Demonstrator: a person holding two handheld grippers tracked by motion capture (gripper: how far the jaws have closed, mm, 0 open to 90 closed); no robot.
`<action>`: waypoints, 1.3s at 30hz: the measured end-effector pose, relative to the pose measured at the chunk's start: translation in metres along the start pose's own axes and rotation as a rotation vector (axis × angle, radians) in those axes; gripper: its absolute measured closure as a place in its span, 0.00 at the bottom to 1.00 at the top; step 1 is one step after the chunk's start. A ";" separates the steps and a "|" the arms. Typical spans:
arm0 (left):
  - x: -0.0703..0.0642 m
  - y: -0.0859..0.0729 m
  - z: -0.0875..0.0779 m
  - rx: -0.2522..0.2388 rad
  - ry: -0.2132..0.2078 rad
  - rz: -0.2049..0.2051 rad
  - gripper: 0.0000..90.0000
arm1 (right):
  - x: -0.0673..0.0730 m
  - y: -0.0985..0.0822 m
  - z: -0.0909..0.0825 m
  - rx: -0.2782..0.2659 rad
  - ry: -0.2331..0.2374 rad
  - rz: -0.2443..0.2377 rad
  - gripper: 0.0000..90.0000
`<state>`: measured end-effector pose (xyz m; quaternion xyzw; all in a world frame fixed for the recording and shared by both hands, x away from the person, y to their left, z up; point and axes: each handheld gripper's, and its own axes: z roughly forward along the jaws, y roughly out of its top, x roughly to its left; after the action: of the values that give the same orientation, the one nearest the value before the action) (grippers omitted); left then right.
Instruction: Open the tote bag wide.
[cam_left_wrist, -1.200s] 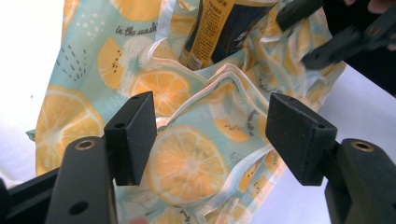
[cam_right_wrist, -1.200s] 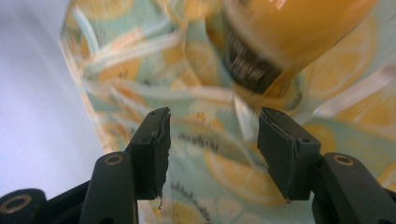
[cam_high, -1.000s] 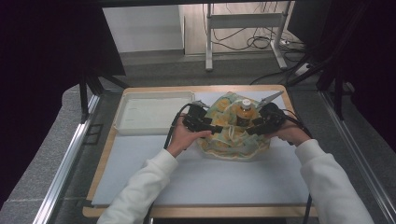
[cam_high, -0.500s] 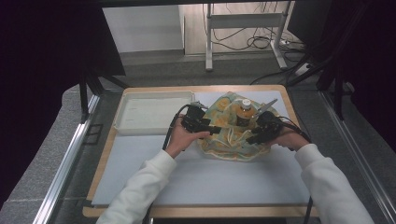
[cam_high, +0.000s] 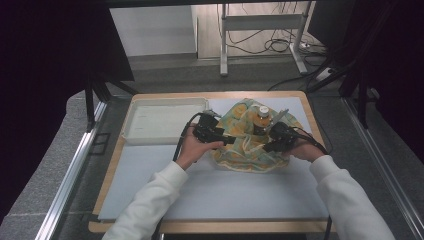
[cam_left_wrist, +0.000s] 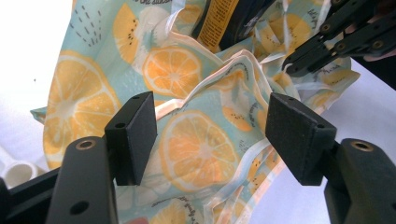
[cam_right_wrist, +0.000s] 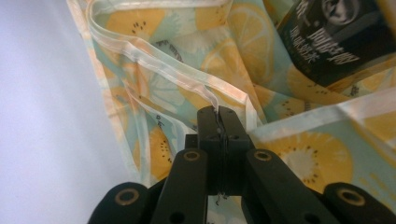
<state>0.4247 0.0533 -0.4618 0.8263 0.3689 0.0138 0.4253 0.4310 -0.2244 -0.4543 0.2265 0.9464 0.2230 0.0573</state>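
Both tongs are busy with the bag (cam_high: 250, 142), a thin bag with orange slices printed on it, lying crumpled in the middle of the table toward the far side. It sits on a white mat (cam_high: 215, 185), with a bottle (cam_high: 261, 117) poking up out of it. The right tongs (cam_right_wrist: 217, 113) have just been closing, and now they are squeezed tight on the pale rim of the bag, so that edge is pinched and cannot slip away. I think the rim is held like that so the mouth of the bag can be pulled open or kept still. The left tongs (cam_left_wrist: 210, 133) stand wide, with one black pad on each side of a fold of the bag, but the pads do not press on it. They look ready to grab the other edge, so the bag could be held from two sides. From above, the left tongs (cam_high: 212, 134) and right tongs (cam_high: 276, 140) sit at either side of the bag, each in a hand with a white sleeve. A white tray (cam_high: 131, 131) rests just left of the bag, maybe a place to put things. All of it sits on a wooden table (cam_high: 112, 170).
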 end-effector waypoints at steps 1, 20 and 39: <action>0.000 0.000 0.000 0.000 0.000 -0.001 0.38 | -0.001 0.000 -0.003 -0.014 0.007 0.004 0.99; -0.007 0.001 0.004 0.012 -0.006 0.019 0.38 | -0.016 0.014 -0.078 -0.335 -0.068 0.064 0.99; -0.012 -0.001 0.013 0.022 -0.004 0.039 0.38 | -0.065 0.048 -0.093 -0.425 -0.221 0.200 0.99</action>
<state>0.4199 0.0373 -0.4672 0.8379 0.3521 0.0162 0.4168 0.4882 -0.2525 -0.3493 0.3246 0.8393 0.3953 0.1842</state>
